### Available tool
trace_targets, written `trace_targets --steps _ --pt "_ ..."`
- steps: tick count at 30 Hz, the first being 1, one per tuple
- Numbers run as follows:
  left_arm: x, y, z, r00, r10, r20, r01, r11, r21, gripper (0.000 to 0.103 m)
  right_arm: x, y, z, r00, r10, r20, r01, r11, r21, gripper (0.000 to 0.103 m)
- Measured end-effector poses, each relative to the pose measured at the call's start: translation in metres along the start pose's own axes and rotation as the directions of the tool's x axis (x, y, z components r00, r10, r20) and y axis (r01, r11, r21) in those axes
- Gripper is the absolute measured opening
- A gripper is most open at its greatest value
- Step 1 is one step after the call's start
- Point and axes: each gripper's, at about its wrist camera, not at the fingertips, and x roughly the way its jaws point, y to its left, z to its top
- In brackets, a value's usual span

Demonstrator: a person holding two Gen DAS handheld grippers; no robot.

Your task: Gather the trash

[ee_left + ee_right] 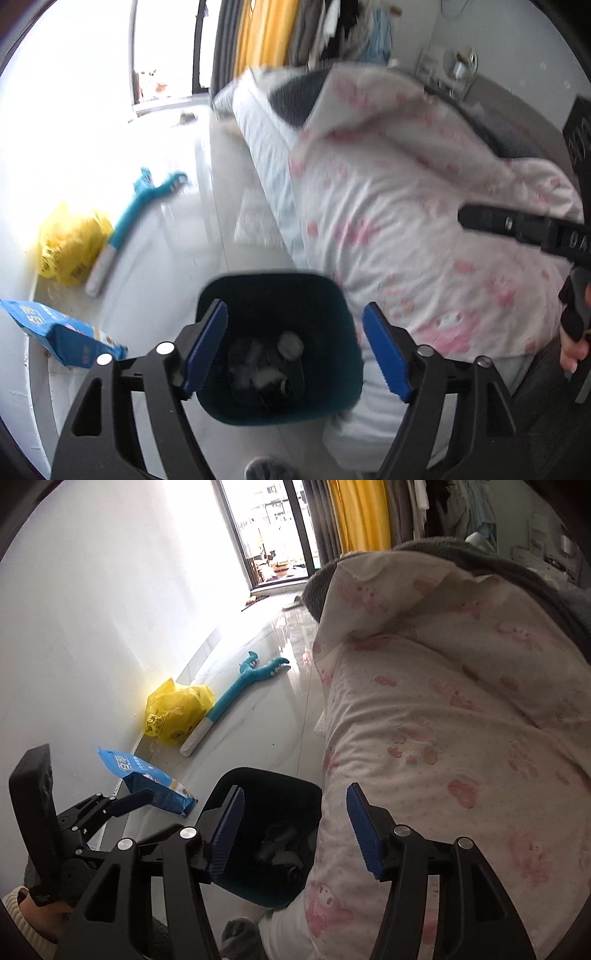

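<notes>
A dark teal trash bin (347, 354) stands on the floor beside the bed, with crumpled grey and white trash (269, 369) inside. My left gripper (295, 350) is open and empty, right above the bin. In the right wrist view the bin (258, 786) shows partly under the quilt, with trash (280, 842) in it. My right gripper (295, 830) is open and empty, above the bin's right edge and the quilt. The left gripper also shows at the left of the right wrist view (122, 805). A yellow plastic bag (177, 709) and a blue packet (147, 779) lie by the wall.
A bed with a white and pink quilt (461, 738) fills the right side and overhangs the bin. A teal toy with a white handle (236, 698) lies on the glossy floor. A white wall (92, 627) runs along the left. A balcony door and yellow curtain (362, 513) are at the back.
</notes>
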Motion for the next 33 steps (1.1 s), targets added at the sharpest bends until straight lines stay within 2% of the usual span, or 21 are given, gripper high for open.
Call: trace_targets --steps 2,6,9,11,13,17,22,24,27,30,33 --pt "-0.022 -0.007 0.005 0.997 0.019 0.072 -0.019 1.0 0.011 0.088 -0.019 -0.006 -0.003 0.999 -0.002 0.035 0.001 1.0 0.014 0.061" --pt "-0.061 -0.021 0.015 0.986 0.026 0.165 -0.028 1.0 0.01 0.095 -0.061 -0.017 -0.011 0.994 -0.015 0.112 0.011 0.999 0.038 0.067" --pt "-0.088 -0.031 0.017 0.98 0.039 0.197 -0.043 0.999 0.016 0.099 -0.094 -0.022 -0.018 0.983 -0.041 0.177 0.036 0.999 0.032 0.081" --pt "-0.103 -0.038 0.015 0.974 0.059 0.22 -0.066 0.998 0.023 0.1 -0.114 -0.026 -0.025 0.976 -0.072 0.205 0.069 0.997 0.022 0.084" --pt "-0.114 -0.043 0.013 0.973 0.081 0.217 -0.089 0.996 0.026 0.1 -0.134 -0.032 -0.036 0.967 -0.109 0.232 0.106 0.994 0.026 0.091" --pt "-0.13 -0.051 0.003 0.957 0.142 0.254 -0.151 0.988 0.017 0.1 -0.174 -0.046 -0.063 0.94 -0.166 0.299 0.156 0.986 0.057 0.099" --pt "-0.146 -0.063 -0.008 0.935 0.153 0.319 -0.172 0.985 0.033 0.1 -0.209 -0.051 -0.097 0.895 -0.231 0.382 0.246 0.969 0.01 0.1" --pt "-0.152 -0.07 -0.014 0.923 0.151 0.355 -0.179 0.983 0.048 0.1 -0.219 -0.054 -0.108 0.883 -0.232 0.408 0.255 0.967 -0.002 0.1" --pt "-0.151 -0.077 -0.02 0.92 0.148 0.362 -0.18 0.982 0.055 0.1 -0.231 -0.063 -0.121 0.871 -0.234 0.432 0.249 0.968 0.021 0.1" --pt "-0.149 -0.084 -0.028 0.92 0.14 0.366 -0.182 0.98 0.082 0.1 -0.235 -0.077 -0.13 0.866 -0.264 0.425 0.262 0.963 0.066 0.1" --pt "-0.146 -0.09 -0.031 0.916 0.132 0.379 -0.183 0.978 0.103 0.1 -0.229 -0.091 -0.134 0.879 -0.255 0.404 0.236 0.967 0.098 0.1"
